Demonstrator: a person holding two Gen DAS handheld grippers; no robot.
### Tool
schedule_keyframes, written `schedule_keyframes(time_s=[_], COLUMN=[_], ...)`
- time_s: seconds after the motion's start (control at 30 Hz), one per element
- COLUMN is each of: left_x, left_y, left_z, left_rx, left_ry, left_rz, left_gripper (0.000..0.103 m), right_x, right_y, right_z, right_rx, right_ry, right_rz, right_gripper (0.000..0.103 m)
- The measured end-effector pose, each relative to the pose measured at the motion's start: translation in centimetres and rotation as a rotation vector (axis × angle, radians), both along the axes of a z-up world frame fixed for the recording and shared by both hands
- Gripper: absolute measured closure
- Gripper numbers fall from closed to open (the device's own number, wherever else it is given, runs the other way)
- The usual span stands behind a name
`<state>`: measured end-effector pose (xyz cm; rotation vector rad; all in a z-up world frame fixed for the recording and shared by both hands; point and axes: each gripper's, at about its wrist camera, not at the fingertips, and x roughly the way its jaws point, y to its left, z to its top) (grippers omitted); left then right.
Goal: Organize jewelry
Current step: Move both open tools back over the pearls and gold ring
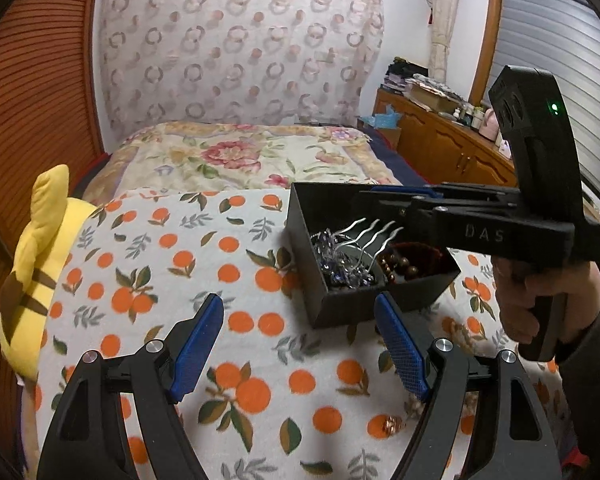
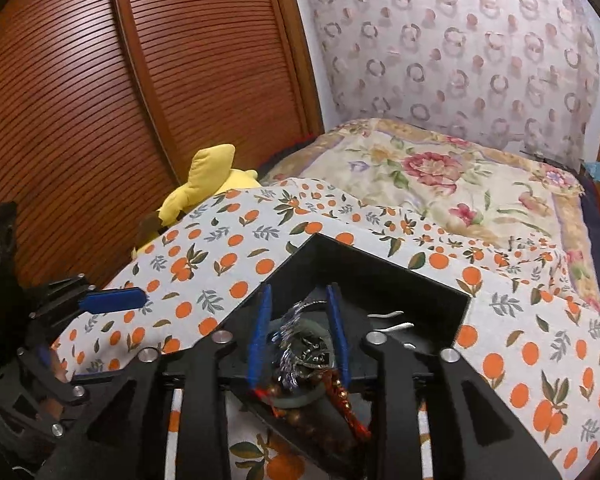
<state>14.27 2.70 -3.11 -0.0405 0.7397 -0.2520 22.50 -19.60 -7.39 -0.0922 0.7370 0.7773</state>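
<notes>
A black open box (image 1: pixel 352 306) sits on the orange-print cloth (image 1: pixel 204 264). It holds a silver hair comb (image 1: pixel 374 236), a sparkly silver-purple piece (image 1: pixel 336 260) and brown beads (image 1: pixel 400 266). My left gripper (image 1: pixel 300 344) is open and empty, just in front of the box. A small copper ring (image 1: pixel 392 424) lies on the cloth between its arms. My right gripper (image 2: pixel 300 332) hovers over the box (image 2: pixel 380 276), its jaws partly apart around the sparkly piece (image 2: pixel 296 340), not clamped on it. The right gripper also shows in the left wrist view (image 1: pixel 396 192), above the box.
A yellow plush toy (image 1: pixel 36 280) lies at the cloth's left edge beside a wooden slatted door (image 2: pixel 140 100). A floral bedspread (image 1: pixel 240 156) lies beyond. A wooden dresser (image 1: pixel 440 140) with clutter stands at the right. A hand (image 1: pixel 540 300) holds the right gripper.
</notes>
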Motion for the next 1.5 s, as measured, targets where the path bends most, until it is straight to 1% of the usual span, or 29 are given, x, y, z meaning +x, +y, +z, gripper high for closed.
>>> schedule_keyframes(time_s=[0.13, 0.3, 0.43, 0.57, 0.63, 0.67, 0.73, 0.83, 0.9, 1.03, 1.23, 1.37, 1.5], left_x=[-1.4, -3.0, -4.5, -5.8, -6.5, -6.7, -7.1, -7.6, -7.9, -8.1, -8.2, -8.3, -8.3], left_y=[-0.2, -0.9, -1.8, -2.4, -2.7, -2.8, -2.9, -2.9, -2.9, -3.0, -3.0, -3.0, -3.0], left_z=[0.2, 0.1, -0.4, -0.9, -1.2, -1.3, -1.6, -2.0, -2.2, -2.7, -3.1, -3.2, -3.2], left_rx=[0.0, -0.001, -0.001, 0.005, 0.004, 0.005, 0.012, 0.013, 0.011, 0.028, 0.025, 0.024, 0.019], left_ry=[-0.01, -0.014, -0.009, -0.01, -0.009, -0.009, -0.009, -0.002, -0.009, -0.005, 0.005, 0.006, 0.006], left_rz=[-0.008, -0.031, -0.048, -0.054, -0.055, -0.056, -0.053, -0.049, -0.048, -0.047, -0.046, -0.048, -0.048], left_gripper=[0.028, 0.028, 0.028, 0.028, 0.024, 0.019, 0.017, 0.015, 0.01, 0.009, 0.009, 0.009, 0.009], right_x=[-1.4, -4.7, -7.8, -10.1, -10.9, -11.1, -11.7, -12.3, -12.7, -13.0, -12.0, -11.4, -11.3], right_y=[-1.0, -3.5, -5.8, -7.4, -8.2, -8.5, -9.3, -9.7, -9.7, -9.4, -9.1, -8.8, -8.4], right_z=[0.9, 1.6, 0.6, -0.8, -1.5, -1.9, -2.8, -4.0, -4.8, -6.1, -7.1, -7.1, -7.1], right_rx=[0.0, -0.005, -0.04, -0.075, -0.087, -0.091, -0.098, -0.107, -0.109, -0.111, -0.063, -0.051, -0.06], right_ry=[-0.025, -0.057, -0.061, -0.061, -0.056, -0.049, -0.028, -0.004, 0.014, 0.062, 0.142, 0.154, 0.151], right_rz=[-0.018, -0.046, -0.072, -0.096, -0.111, -0.118, -0.131, -0.132, -0.131, -0.125, -0.137, -0.145, -0.143], right_gripper=[0.07, 0.07, 0.07, 0.07, 0.07, 0.07, 0.07, 0.07, 0.07, 0.07, 0.07, 0.07, 0.07])
